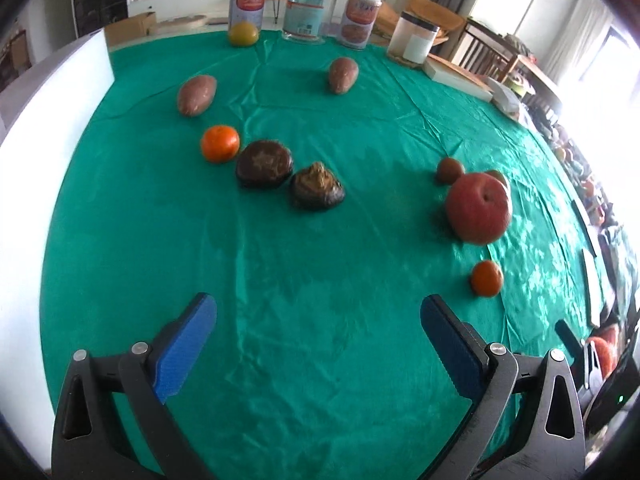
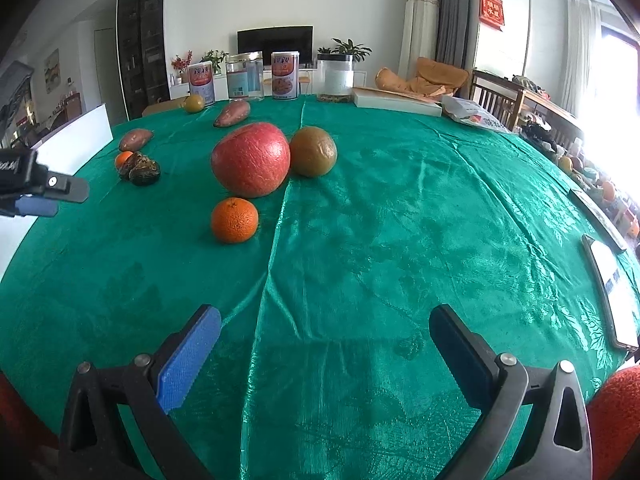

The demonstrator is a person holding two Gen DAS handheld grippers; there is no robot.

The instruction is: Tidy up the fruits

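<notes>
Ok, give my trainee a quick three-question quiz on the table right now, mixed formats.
1. True or false: both the left tongs and the right tongs are open and empty.
2. Which fruit lies nearest the red apple on the side toward the right wrist camera? A) mandarin B) sweet potato C) mushroom
3. Fill in: the tablecloth is ____.

Key: 1 true; 2 A; 3 green.

Red apple (image 2: 251,159), orange tangerine (image 2: 234,220), green tablecloth (image 2: 400,240).
</notes>
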